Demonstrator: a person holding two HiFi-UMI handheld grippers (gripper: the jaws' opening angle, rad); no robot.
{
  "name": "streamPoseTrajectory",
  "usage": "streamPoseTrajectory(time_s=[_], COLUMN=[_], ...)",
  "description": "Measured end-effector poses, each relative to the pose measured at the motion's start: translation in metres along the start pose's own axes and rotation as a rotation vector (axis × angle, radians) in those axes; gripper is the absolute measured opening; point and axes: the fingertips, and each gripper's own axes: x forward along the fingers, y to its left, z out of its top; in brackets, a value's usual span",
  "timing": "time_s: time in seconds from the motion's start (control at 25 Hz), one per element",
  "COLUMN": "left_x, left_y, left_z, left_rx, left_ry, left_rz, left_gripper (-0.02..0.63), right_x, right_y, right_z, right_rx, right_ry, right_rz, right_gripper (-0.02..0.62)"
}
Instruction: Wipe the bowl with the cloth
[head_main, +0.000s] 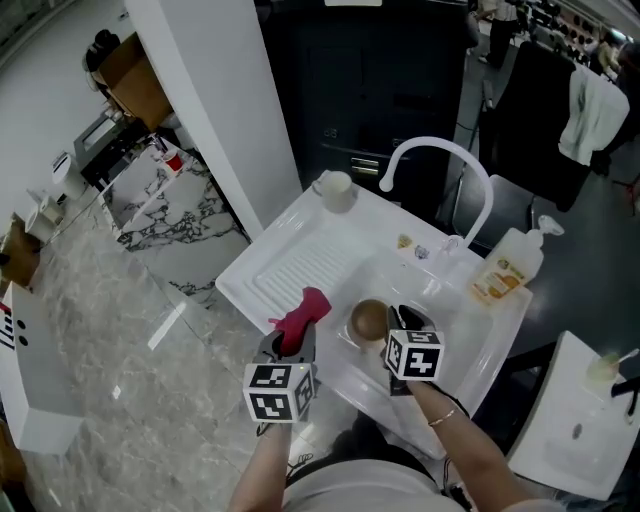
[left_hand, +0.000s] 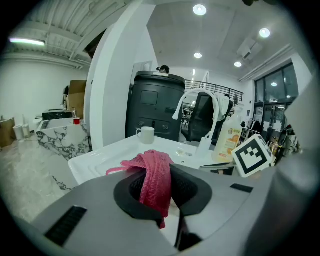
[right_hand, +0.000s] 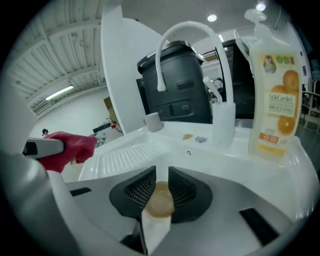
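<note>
Picturing oranges, the soap bottle (right_hand: 274, 95) label blurs; right gripper (right_hand: 161, 176) holds bowl (head_main: 368, 318).

Left gripper (head_main: 292, 345) gripping cloth (head_main: 303, 312), right gripper (head_main: 398, 322) gripping bowl (head_main: 367, 319)

White sink unit (head_main: 300, 265) bears a cup (head_main: 336, 190) and soap bottle (head_main: 508, 265)

White curved faucet (head_main: 440, 146) stood at the back edge of the sink (head_main: 495, 325). Soap bottle with orange label (head_main: 508, 266) stood just right of the faucet. White mug (head_main: 336, 190) sat left of the faucet, at the far corner of the ridged drainboard (head_main: 298, 270). Marble counter (head_main: 170, 215) lay well left of the faucet.
</note>
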Motion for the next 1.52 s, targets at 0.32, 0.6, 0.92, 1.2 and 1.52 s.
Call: streamPoseTrajectory(time_s=[0.32,0.6,0.92,1.2,1.52], left_x=[-0.024,-0.045,-0.065,-0.079,-0.093], left_y=[-0.005,-0.006,-0.009,-0.005,-0.005], left_z=[0.007,0.014,0.022,0.022,0.017], left_rx=[0.020,0.034,0.052,0.056,0.059], left_ry=[-0.055,-0.090,-0.130,-0.145,-0.153], left_rz=[-0.030,-0.065,-0.087,-0.094,-0.098], left_gripper=[0.058,0.058,0.058,0.058,0.058], right_x=[-0.067,-0.115,-0.155,-0.176,-0.192], right_y=[0.030,0.052,0.064,0.072,0.073], right_z=[0.034,0.050,0.058,0.057,0.053], right_rx=[-0.043,-0.082,-0.114,-0.108,-0.117], right_ry=[-0.136,-0.228,-0.301,-0.353,-0.375], right_rz=[0.052,0.081,0.069,0.084,0.069], right_gripper=[0.063,0.060,0.006,0.005,0.003])
